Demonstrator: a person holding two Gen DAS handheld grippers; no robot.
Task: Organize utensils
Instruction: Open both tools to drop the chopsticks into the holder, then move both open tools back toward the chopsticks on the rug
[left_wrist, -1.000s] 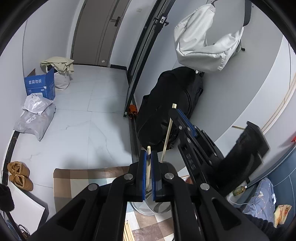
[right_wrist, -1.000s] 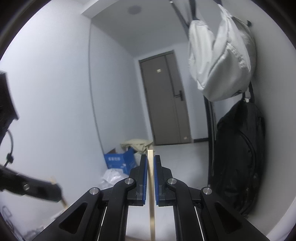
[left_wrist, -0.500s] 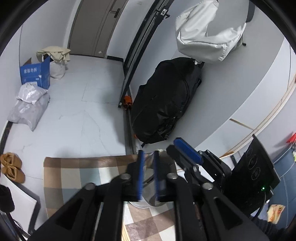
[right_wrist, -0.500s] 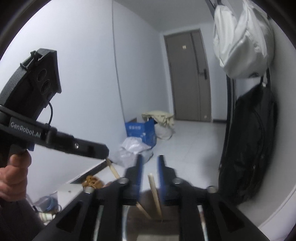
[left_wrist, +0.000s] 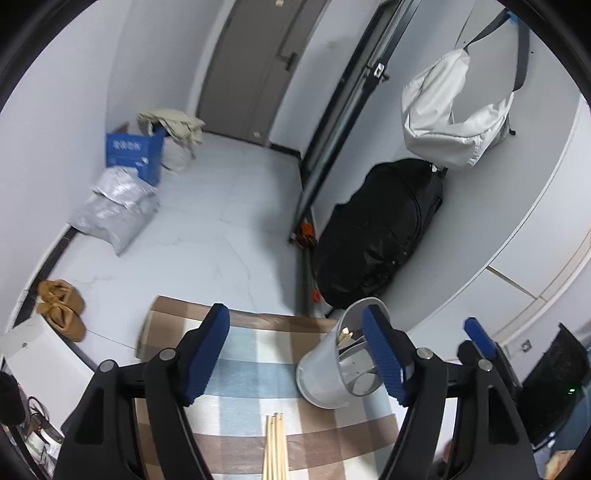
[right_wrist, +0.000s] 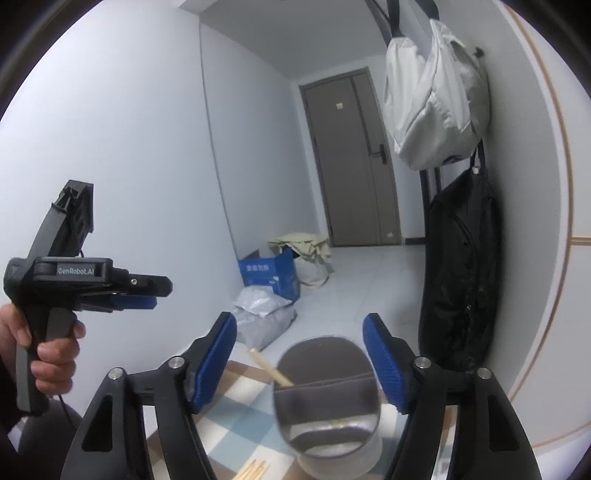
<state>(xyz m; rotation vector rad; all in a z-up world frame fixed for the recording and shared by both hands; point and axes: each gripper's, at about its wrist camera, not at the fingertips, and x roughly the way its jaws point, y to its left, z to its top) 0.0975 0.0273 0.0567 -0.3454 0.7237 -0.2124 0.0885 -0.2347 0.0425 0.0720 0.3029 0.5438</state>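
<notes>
A grey metal utensil holder (left_wrist: 334, 363) stands on the checked cloth (left_wrist: 251, 373), with wooden chopsticks (left_wrist: 346, 334) inside. My left gripper (left_wrist: 297, 354) is open and empty, just left of and above the holder. Several loose chopsticks (left_wrist: 275, 446) lie on the cloth below it. In the right wrist view the holder (right_wrist: 327, 398) sits between my open, empty right gripper's (right_wrist: 299, 363) fingers, and a chopstick (right_wrist: 271, 371) leans out of its left rim. The left gripper (right_wrist: 122, 291) shows there at the left, held by a hand.
A black backpack (left_wrist: 380, 236) leans on the wall behind the table, and a white bag (left_wrist: 454, 125) hangs above it. On the floor are a blue box (left_wrist: 135, 157), a grey sack (left_wrist: 114, 206) and brown slippers (left_wrist: 61, 308). More loose chopsticks (right_wrist: 253, 470) lie near the holder.
Both grippers held one chopstick each above the holder. Both have opened and the chopsticks have dropped into the holder. Both grippers have pulled back and up.
</notes>
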